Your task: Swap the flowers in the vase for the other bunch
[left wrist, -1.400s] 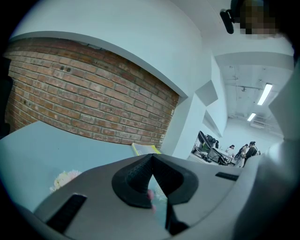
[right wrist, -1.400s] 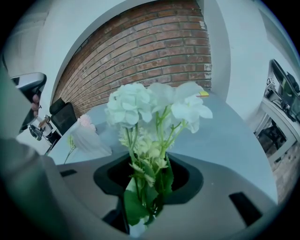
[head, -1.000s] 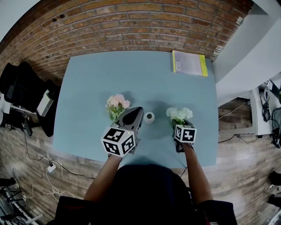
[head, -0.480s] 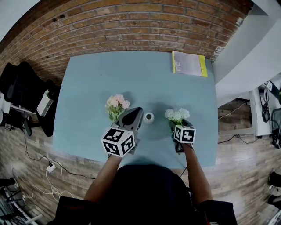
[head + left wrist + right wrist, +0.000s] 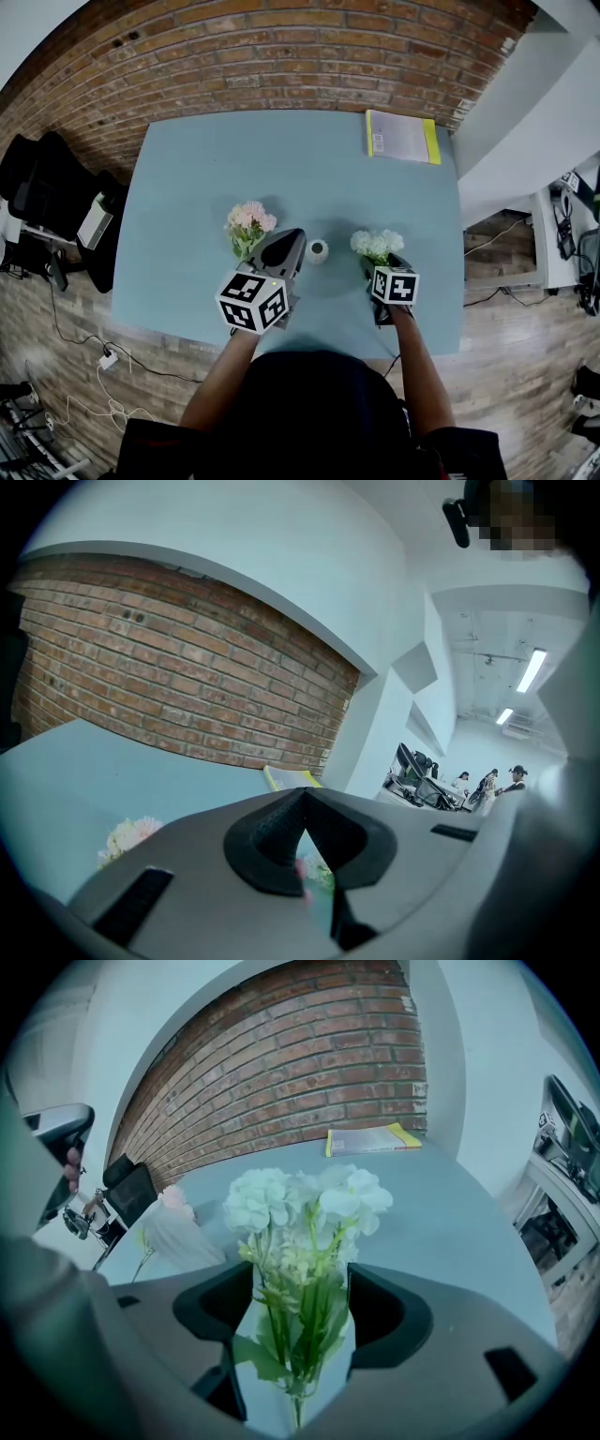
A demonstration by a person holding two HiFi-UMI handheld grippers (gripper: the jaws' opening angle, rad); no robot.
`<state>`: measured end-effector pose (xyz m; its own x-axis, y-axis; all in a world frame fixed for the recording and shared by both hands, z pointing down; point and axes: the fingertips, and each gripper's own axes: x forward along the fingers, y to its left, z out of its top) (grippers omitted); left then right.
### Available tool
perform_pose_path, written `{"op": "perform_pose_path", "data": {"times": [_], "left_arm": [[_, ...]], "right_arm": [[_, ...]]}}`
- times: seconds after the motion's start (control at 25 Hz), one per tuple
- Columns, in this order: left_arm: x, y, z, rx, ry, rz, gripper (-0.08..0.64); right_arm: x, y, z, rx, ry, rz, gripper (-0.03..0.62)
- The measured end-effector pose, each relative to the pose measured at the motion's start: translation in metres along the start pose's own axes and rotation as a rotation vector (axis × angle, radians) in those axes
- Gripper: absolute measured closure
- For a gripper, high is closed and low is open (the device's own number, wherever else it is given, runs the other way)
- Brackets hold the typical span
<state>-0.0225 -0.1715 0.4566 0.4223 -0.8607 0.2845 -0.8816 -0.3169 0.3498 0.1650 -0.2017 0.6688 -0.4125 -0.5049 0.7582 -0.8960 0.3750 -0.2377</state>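
Since a second ago the right gripper (image 5: 382, 264) has just been opening its jaws, and the white bunch (image 5: 376, 245) between them has slid slightly to the left; both hands keep their places.

From the head view, the small white vase (image 5: 319, 250) stands on the light blue table (image 5: 187, 187), between the two grippers and just beside the nose of the left gripper (image 5: 290, 236). The pink bunch (image 5: 249, 223) lies at that gripper's left side. A yellow-edged notebook (image 5: 403, 136) lies well apart at the table's far right corner, near the brick wall (image 5: 281, 56). Black chairs (image 5: 42, 187) stand off the table's left edge.

From the left gripper view, the left gripper (image 5: 302, 797) has its jaws pressed together with nothing pinched at the tips. The pink bunch (image 5: 127, 836) shows low at the left, partly behind the gripper's body.

From the right gripper view, the right gripper (image 5: 300, 1309) has its jaws spread, with the green stems of the white bunch (image 5: 300, 1199) standing between the pads, which do not press on them. The flower heads block much of the table ahead; the notebook (image 5: 370, 1138) shows beyond them.
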Motion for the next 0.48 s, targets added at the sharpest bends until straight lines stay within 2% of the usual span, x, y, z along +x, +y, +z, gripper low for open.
{"op": "perform_pose_path", "data": {"times": [0.48], "left_arm": [[-0.008,-0.004,0.002,-0.001,-0.014,-0.010,0.555]], "right_arm": [[-0.015,0.003,0.009,-0.013,-0.028,-0.011,0.295]]}}
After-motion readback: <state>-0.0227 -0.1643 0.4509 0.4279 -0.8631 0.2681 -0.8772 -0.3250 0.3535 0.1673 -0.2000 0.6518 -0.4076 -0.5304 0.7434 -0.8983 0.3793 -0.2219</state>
